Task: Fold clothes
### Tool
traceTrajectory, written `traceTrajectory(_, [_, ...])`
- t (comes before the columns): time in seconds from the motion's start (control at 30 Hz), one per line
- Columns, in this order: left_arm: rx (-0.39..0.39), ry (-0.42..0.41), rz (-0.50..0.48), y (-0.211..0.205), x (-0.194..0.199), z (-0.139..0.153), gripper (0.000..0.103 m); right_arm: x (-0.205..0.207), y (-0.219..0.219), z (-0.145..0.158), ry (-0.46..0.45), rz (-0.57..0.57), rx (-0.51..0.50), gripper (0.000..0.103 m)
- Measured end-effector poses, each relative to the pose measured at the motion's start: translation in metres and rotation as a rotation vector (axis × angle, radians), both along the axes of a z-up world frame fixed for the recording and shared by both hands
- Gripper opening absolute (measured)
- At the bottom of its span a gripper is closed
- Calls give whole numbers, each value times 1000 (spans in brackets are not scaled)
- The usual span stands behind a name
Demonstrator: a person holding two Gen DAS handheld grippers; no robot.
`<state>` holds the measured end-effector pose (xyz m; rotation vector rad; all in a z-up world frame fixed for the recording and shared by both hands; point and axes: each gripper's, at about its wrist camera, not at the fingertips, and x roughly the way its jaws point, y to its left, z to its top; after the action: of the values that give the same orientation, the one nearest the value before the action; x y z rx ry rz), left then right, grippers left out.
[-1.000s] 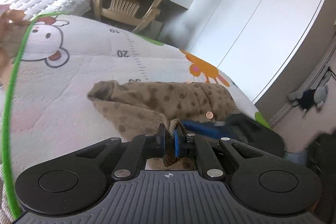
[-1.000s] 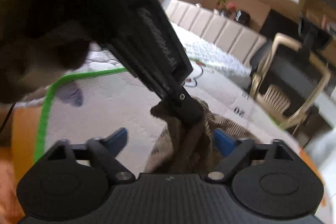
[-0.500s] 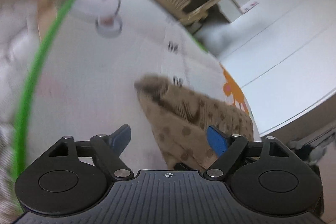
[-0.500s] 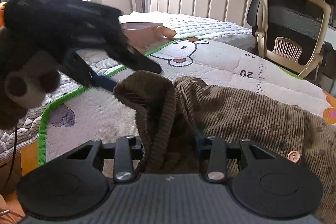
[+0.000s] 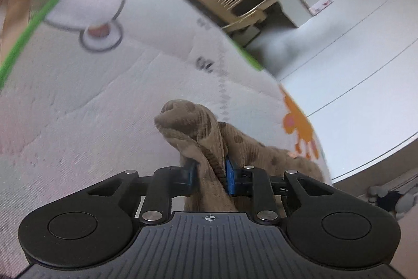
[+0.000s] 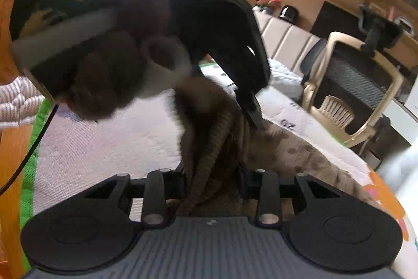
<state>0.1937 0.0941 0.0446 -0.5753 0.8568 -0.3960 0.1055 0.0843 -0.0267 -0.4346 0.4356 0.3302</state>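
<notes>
A brown corduroy garment with dark dots [image 5: 198, 127] lies on the cartoon-print mat [image 5: 104, 101]. My left gripper [image 5: 210, 171] is shut on a raised fold of it, the cloth bunched between the blue pads [image 5: 230, 175]. In the right wrist view my right gripper [image 6: 213, 177] is shut on another bunch of the same garment [image 6: 209, 148]. Just above it, the left gripper [image 6: 254, 117] bites the cloth, held by a gloved hand [image 6: 104, 62]. The rest of the garment [image 6: 300, 153] trails to the right on the mat.
The mat [image 6: 117, 143] has a green border [image 6: 31, 148]. A beige office chair [image 6: 365, 85] stands past its far edge, beside a padded bed [image 6: 284, 41]. White cabinet doors [image 5: 352, 56] are on the right in the left wrist view.
Half a second ago my left gripper was open beside the garment; now it is shut on a fold. My right gripper, open a second ago, keeps its hold, and the cloth is lifted.
</notes>
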Motion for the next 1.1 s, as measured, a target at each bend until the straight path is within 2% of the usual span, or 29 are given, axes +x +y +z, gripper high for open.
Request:
traceTrajectory(0.1, [23, -40, -16, -16, 2, 16, 24, -17, -25, 20, -59, -43, 62, 33])
traceTrajectory(0.27, [-2, -159, -165, -82, -5, 65, 22, -46, -77, 50, -148, -161, 166, 32])
traceTrajectory(0.37, [-11, -177, -279, -141, 2, 78, 22, -59, -118, 57, -168, -270, 234, 32])
traceTrajectory(0.43, [-40, -166, -355, -180, 8, 76, 27, -63, -148, 56, -157, -360, 284, 32])
traceTrajectory(0.5, [-66, -159, -411, -203, 10, 72, 42, -63, -176, 48, -115, -439, 331, 31])
traceTrajectory(0.53, [-57, -181, -423, -202, 7, 74, 46, -62, -189, 42, -86, -472, 352, 31])
traceTrajectory(0.6, [-40, -225, -447, -200, 0, 78, 71, -60, -214, 29, -26, -537, 394, 28])
traceTrajectory(0.67, [15, -276, -416, -181, -1, 77, 82, -57, -233, 15, 29, -587, 419, 28])
traceTrajectory(0.77, [70, -298, -279, -122, -8, 69, 82, -57, -241, -2, 71, -602, 423, 28])
traceTrajectory(0.9, [19, -312, -143, -53, -21, 61, 94, -48, -236, 0, 49, -566, 367, 28])
traceTrajectory(0.97, [19, -311, -94, -30, -25, 58, 94, -42, -231, 3, 32, -545, 324, 28])
traceTrajectory(1.07, [74, -273, -36, -4, -24, 51, 95, -43, -214, 14, 5, -508, 273, 30])
traceTrajectory(1.1, [106, -243, -26, 3, -22, 47, 95, -44, -207, 19, -3, -492, 258, 35])
